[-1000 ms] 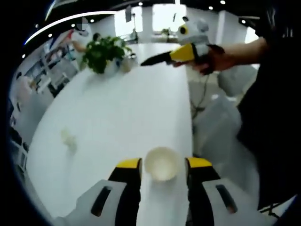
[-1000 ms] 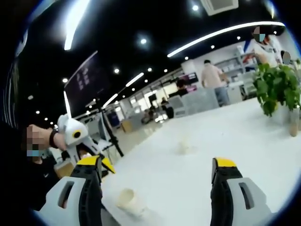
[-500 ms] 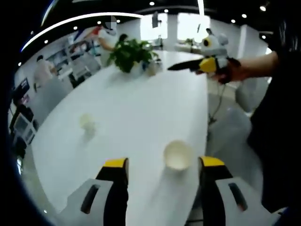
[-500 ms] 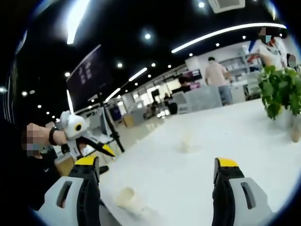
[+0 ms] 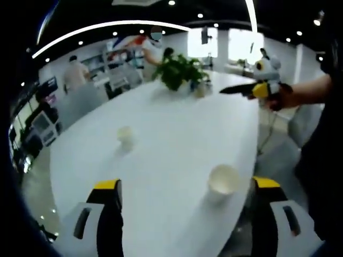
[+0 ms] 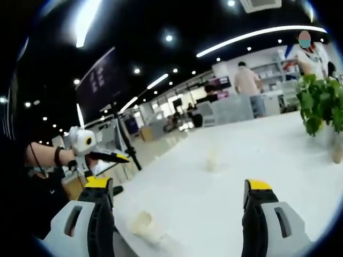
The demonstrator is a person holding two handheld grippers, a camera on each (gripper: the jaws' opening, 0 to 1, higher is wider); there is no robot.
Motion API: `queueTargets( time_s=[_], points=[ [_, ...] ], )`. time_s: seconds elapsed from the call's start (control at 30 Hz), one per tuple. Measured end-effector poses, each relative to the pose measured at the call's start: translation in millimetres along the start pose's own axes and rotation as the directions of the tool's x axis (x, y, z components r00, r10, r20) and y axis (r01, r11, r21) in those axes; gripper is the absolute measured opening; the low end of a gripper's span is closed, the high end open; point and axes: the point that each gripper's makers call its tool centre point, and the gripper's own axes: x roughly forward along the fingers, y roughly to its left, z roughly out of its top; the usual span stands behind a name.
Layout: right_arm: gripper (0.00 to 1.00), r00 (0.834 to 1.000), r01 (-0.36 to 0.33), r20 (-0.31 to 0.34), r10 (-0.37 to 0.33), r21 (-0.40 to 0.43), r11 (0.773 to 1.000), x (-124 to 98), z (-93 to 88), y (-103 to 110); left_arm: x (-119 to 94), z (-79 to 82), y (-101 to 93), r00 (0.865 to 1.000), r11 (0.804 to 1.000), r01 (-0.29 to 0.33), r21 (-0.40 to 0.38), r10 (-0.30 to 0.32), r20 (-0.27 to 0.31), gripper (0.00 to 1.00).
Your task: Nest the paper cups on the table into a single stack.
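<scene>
While two paper cups stand well apart on the white surface (image 5: 161,160), nothing is nested yet. In the left gripper view the near cup (image 5: 223,181) stands upright by the surface's near edge, mouth up, just ahead of the left gripper (image 5: 187,206) and off toward its right-hand jaw rather than centred between the jaws. The far cup (image 5: 125,135) stands upright too, farther across the surface and off to the left. The left gripper's jaws are spread wide with nothing between them.

In the right gripper view the near cup (image 6: 143,224) sits low, just inside the left-hand jaw, and the far cup (image 6: 213,159) lies beyond, roughly ahead of the right gripper (image 6: 177,211), whose jaws are likewise wide apart and empty. From the left gripper view this gripper is held in the air off the far side edge of the surface, away from both cups.

My judgement: the left gripper is the nearer to the near cup, and needs a small sideways shift to straddle it.

A potted plant (image 5: 178,72) stands at the far end, clear of the path between the cups. People stand in the background beyond.
</scene>
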Motion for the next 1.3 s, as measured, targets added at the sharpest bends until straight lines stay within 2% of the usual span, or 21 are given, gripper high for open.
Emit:
queueTargets(
  time_s=[0.17,0.4,0.53,0.7,1.0,1.13,1.3],
  points=[
    [1.0,1.0,-0.007,-0.011,0.007,-0.016,1.0,2,-0.3,2,-7,3.5,8.5,0.999,0.999,-0.028,-0.022,0.029,0.026,0.99],
    [1.0,0.999,-0.015,-0.032,0.013,-0.062,0.998,6,-0.6,6,-10,1.5,14.1,0.999,0.999,-0.041,-0.028,0.041,0.024,0.99],
    [1.0,0.999,-0.019,-0.051,0.014,-0.094,0.995,7,-3.1,6,-10,7.3,20.4,0.998,0.999,-0.048,-0.019,0.049,0.032,0.99],
    [1.0,0.999,-0.002,-0.051,-0.003,-0.092,0.996,8,-3.3,0,-8,19.6,27.4,0.998,0.998,-0.055,0.005,0.054,0.043,0.99],
    [1.0,0.999,0.026,-0.041,-0.031,-0.106,0.994,8,0.9,-14,6,37.4,46.7,0.998,0.997,-0.056,0.048,0.055,0.026,0.99],
    [1.0,0.998,0.032,-0.049,-0.038,-0.11,0.993,8,-2.3,-18,19,43.2,51.6,0.999,0.995,-0.039,0.097,0.04,-0.01,0.99],
    [1.0,0.998,0.041,-0.048,-0.046,-0.108,0.993,9,-5.4,-22,32,55.0,56.1,1.0,0.991,-0.015,0.134,0.018,-0.02,0.99]
  ],
)
